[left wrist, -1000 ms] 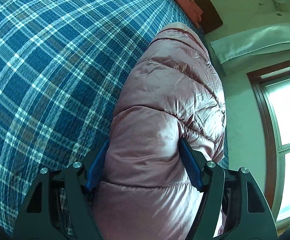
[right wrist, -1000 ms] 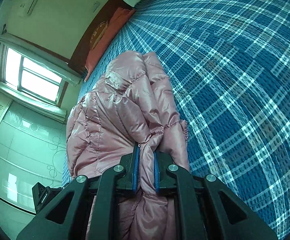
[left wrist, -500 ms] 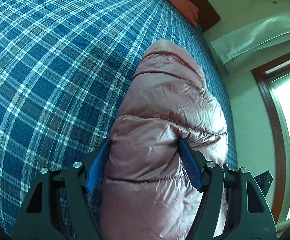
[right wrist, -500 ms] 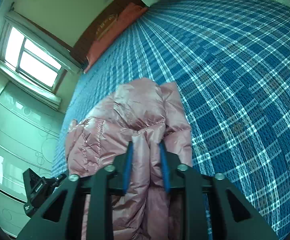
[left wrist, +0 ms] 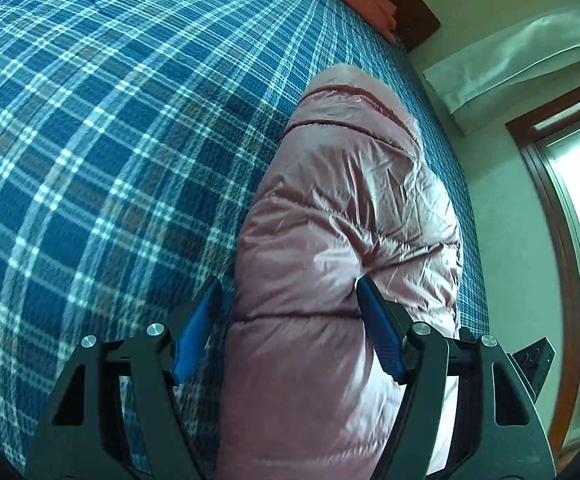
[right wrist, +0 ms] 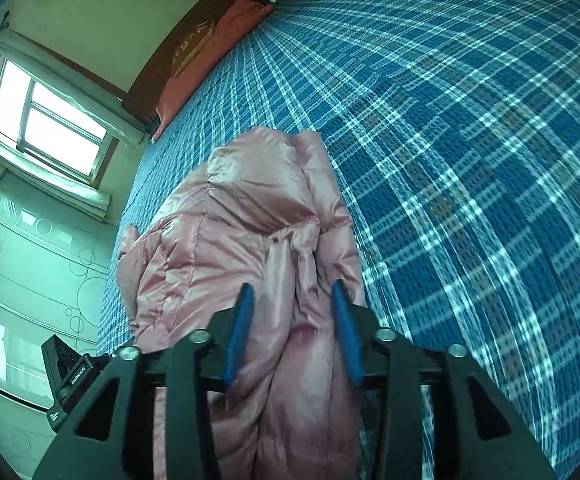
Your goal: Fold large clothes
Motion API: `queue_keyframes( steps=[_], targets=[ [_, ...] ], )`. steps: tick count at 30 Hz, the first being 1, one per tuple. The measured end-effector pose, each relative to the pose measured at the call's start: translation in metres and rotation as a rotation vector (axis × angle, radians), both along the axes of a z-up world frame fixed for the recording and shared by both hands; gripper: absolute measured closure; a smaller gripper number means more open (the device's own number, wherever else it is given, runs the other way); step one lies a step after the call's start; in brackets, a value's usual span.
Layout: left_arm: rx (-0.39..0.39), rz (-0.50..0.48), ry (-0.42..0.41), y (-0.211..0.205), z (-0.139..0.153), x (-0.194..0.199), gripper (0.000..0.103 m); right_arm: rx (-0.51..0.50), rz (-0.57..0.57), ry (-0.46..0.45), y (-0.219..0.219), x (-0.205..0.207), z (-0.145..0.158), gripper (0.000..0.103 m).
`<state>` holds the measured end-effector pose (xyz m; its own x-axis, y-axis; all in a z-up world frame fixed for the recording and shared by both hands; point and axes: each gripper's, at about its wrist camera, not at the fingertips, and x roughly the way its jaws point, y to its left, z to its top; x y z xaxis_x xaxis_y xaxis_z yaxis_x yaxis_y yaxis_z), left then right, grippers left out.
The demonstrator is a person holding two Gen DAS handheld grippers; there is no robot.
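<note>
This is a bedroom in a home. A wide bed [right wrist: 469, 128] fills most of both views, covered in a blue and white plaid blanket [left wrist: 110, 140]. At the head of the bed lies a salmon-pink pillow [right wrist: 210, 60] against a dark wooden headboard [right wrist: 186, 46]. On the wall beside the bed's head is a wood-framed window [right wrist: 46, 120] with bright daylight, under a pale rolled blind [left wrist: 509, 60]. Beyond the bed's side stands a wardrobe with frosted, circle-patterned doors [right wrist: 30, 260].
</note>
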<state>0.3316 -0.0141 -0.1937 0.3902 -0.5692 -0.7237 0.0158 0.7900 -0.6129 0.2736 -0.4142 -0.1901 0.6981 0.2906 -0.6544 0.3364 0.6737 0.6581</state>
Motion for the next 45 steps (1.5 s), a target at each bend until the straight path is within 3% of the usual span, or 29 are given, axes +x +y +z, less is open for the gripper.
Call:
queue_keyframes(
  steps=[5, 8, 12, 13, 15, 17, 20, 24, 40, 45],
  targets=[
    [-0.089, 0.035, 0.006, 0.032, 0.003, -0.054, 0.029, 0.089, -0.006, -0.056, 0.018, -0.052, 0.016, 0.037],
    [-0.106, 0.061, 0.032, 0.034, 0.0, -0.081, 0.021, 0.065, 0.013, -0.037, 0.039, -0.076, 0.017, 0.035],
    [-0.124, 0.076, 0.051, 0.03, -0.008, -0.096, 0.02, 0.035, 0.012, 0.022, 0.056, -0.088, 0.001, 0.035],
    [-0.115, 0.073, 0.051, 0.028, -0.009, -0.098, 0.02, 0.058, -0.001, 0.033, 0.055, -0.092, -0.007, 0.037],
    [-0.095, 0.064, 0.05, 0.025, -0.01, -0.101, 0.022, 0.112, -0.004, 0.033, 0.054, -0.098, -0.022, 0.055],
    [-0.065, 0.042, 0.033, 0.017, -0.012, -0.096, 0.028, 0.108, -0.003, 0.031, 0.056, -0.1, -0.029, 0.062],
    [-0.015, 0.035, 0.003, 0.009, -0.015, -0.098, 0.036, 0.099, 0.008, 0.027, 0.059, -0.101, -0.039, 0.068],
    [0.036, 0.022, -0.023, 0.003, -0.017, -0.099, 0.037, 0.148, 0.003, -0.002, 0.055, -0.105, -0.052, 0.071],
    [-0.011, 0.048, 0.003, 0.007, -0.014, -0.1, 0.038, 0.159, -0.018, -0.038, 0.043, -0.134, -0.053, 0.069],
    [-0.05, 0.05, 0.014, 0.012, -0.01, -0.1, 0.038, 0.159, -0.018, -0.053, 0.04, -0.142, -0.047, 0.058]
  ],
)
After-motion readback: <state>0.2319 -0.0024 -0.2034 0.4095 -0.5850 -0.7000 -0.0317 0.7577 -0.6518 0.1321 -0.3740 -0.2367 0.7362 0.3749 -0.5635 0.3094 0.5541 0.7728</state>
